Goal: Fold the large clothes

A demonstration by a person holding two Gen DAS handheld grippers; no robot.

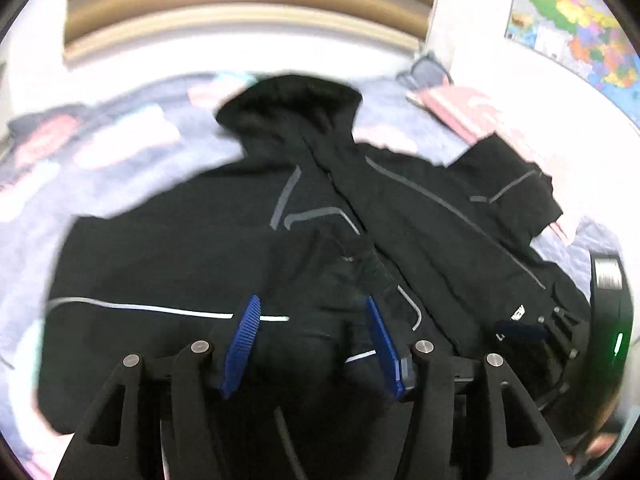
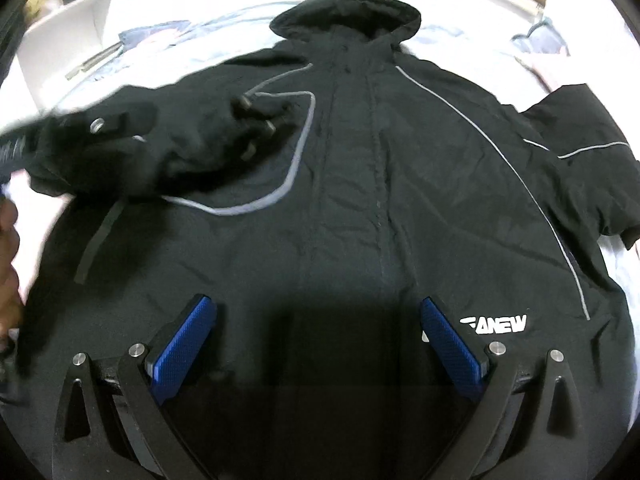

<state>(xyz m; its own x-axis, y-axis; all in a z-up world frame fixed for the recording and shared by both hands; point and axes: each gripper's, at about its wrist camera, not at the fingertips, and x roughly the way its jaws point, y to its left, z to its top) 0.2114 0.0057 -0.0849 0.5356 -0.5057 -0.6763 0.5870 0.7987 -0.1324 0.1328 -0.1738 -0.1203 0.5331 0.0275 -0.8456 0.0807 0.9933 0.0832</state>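
Both my grippers hang over the black jacket (image 2: 360, 184), the left gripper (image 1: 316, 344) and the right gripper (image 2: 320, 344) each with jaws spread, pinching nothing. The jacket lies front-up on the patterned bedspread (image 1: 100, 152), grey piping curving across it, white "ANEW" lettering (image 2: 494, 325) near its hem, hood (image 2: 348, 16) farthest away.

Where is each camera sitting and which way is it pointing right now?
Left wrist: on the left tool, facing the black jacket on the patterned bedspread; its open blue pads show.
Right wrist: on the right tool, facing the jacket front and the white logo; its open pads show.
Shared: the jacket, its hood, and the logo.
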